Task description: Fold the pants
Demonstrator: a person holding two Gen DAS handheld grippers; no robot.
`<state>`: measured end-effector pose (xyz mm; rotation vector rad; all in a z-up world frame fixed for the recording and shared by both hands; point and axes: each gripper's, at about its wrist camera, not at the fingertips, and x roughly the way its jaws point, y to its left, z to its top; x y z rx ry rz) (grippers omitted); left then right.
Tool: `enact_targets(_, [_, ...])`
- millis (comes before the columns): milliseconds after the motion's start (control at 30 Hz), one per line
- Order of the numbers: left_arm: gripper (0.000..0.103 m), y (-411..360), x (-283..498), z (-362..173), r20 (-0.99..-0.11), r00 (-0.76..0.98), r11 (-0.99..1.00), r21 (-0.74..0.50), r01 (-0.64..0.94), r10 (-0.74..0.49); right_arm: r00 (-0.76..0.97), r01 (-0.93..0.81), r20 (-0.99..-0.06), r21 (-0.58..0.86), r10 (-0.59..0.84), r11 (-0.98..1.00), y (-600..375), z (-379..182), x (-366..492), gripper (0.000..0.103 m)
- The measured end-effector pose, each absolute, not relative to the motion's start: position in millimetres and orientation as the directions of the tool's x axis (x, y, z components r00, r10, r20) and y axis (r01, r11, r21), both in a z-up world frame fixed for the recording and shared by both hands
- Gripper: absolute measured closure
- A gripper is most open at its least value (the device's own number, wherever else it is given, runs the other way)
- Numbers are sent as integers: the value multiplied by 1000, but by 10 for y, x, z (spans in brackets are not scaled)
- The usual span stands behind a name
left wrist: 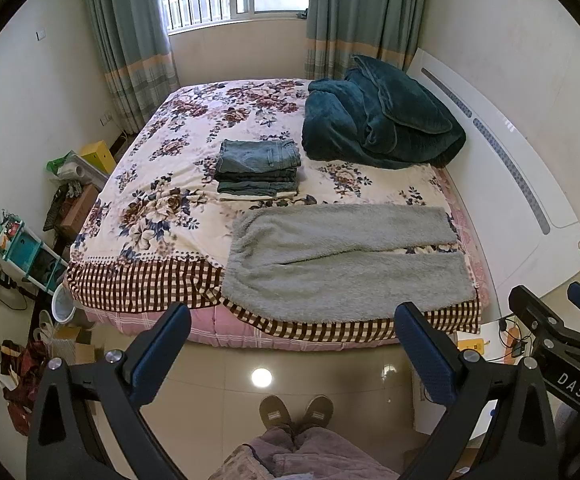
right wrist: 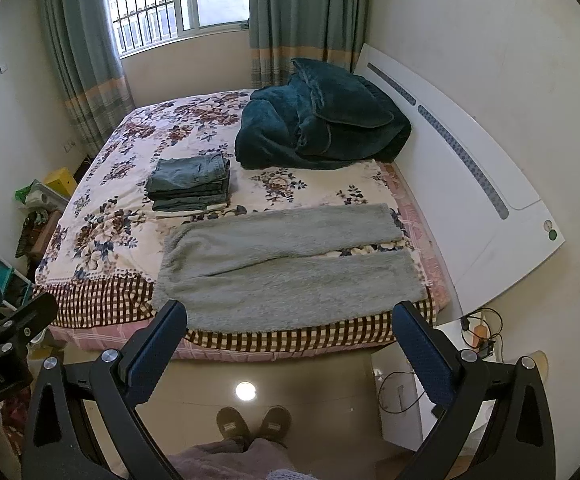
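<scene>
Above the tiled floor, short of the bed [left wrist: 138,284], left tongs [left wrist: 290,344] and right tongs [right wrist: 290,340] hang spread, gripping nothing. Beyond them grey fleece pants [left wrist: 342,264] lie flat along the near bed edge. Behind sit folded jeans [left wrist: 260,166] and a teal blanket [left wrist: 382,124].

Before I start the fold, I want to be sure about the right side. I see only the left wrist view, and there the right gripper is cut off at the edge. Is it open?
Observer: Yes. The right gripper is wide open and empty, over the floor, short of the grey pants.
Operator: Can something catch on its right side?
Observer: Perhaps. A black cable loops down the front of the white bedside cabinet.
</scene>
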<state>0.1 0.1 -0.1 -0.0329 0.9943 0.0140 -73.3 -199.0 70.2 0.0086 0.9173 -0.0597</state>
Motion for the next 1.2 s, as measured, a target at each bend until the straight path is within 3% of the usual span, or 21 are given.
enact_targets(1200, [0, 152, 206, 215, -835, 550, 999, -24, -23, -7, 606, 44, -795, -2, -28, 999, -1872, 705, -734, 0])
